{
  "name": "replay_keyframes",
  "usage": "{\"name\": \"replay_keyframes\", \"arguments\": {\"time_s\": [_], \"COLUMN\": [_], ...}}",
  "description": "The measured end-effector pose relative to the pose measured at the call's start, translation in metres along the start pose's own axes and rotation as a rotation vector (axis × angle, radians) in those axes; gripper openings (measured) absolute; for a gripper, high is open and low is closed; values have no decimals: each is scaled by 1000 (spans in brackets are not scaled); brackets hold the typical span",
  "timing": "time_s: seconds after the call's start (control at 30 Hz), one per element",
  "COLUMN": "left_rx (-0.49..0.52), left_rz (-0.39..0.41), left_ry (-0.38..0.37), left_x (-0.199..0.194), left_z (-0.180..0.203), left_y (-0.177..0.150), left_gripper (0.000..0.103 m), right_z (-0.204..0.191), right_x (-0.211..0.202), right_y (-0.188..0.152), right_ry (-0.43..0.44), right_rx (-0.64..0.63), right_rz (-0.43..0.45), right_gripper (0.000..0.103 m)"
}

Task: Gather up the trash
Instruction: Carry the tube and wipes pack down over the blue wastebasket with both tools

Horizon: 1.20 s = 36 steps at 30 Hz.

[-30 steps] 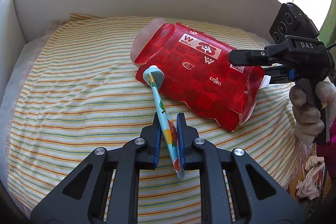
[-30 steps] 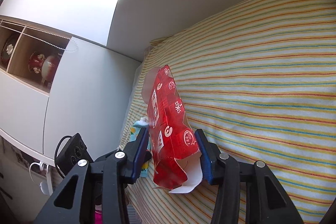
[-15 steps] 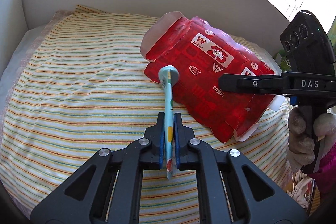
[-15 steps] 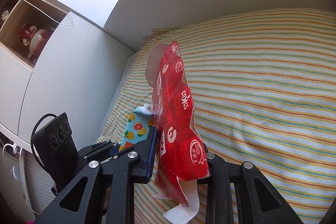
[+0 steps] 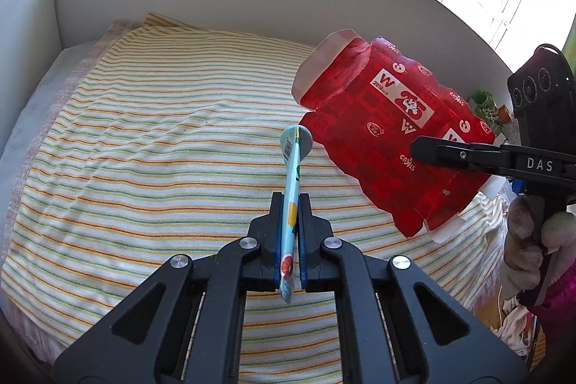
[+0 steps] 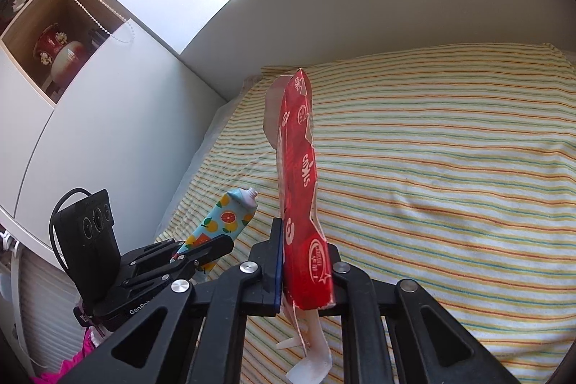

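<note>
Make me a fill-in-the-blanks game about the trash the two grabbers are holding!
1. The left gripper is shut on a flat ____ printed with oranges.
2. The right gripper pinches a squashed carton whose colour is ____.
3. Below both lies a cloth patterned with ____.

Missing words: tube; red; stripes

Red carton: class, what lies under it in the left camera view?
Under the lifted red carton lies the striped sheet. The carton itself covers part of the sheet, so nothing else can be confirmed there.
</note>
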<state>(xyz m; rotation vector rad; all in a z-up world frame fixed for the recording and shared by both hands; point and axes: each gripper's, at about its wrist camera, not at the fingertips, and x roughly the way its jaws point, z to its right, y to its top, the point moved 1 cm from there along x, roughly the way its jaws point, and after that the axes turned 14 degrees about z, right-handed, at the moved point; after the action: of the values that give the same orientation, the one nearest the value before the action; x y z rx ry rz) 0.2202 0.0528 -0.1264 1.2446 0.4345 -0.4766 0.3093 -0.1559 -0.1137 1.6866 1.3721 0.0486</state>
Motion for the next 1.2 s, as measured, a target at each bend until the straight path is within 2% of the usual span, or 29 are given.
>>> {"name": "replay_keyframes", "arguments": {"time_s": [0.3, 0.67, 1.2], "left_rx": [6, 44, 44], "left_rz": [49, 88, 97], "left_ry": [-18, 10, 7], "left_x": [-31, -79, -134], "left_z": [5, 15, 25], "left_y": [-7, -31, -88], "left_gripper": [4, 4, 4], "right_z": [-16, -29, -32], "right_x": [-39, -82, -136], "right_y": [-12, -40, -107], "right_ry": [5, 39, 88], "right_rx": [-9, 22, 51], "right_rz": [51, 80, 67], "right_gripper": [8, 8, 8]}}
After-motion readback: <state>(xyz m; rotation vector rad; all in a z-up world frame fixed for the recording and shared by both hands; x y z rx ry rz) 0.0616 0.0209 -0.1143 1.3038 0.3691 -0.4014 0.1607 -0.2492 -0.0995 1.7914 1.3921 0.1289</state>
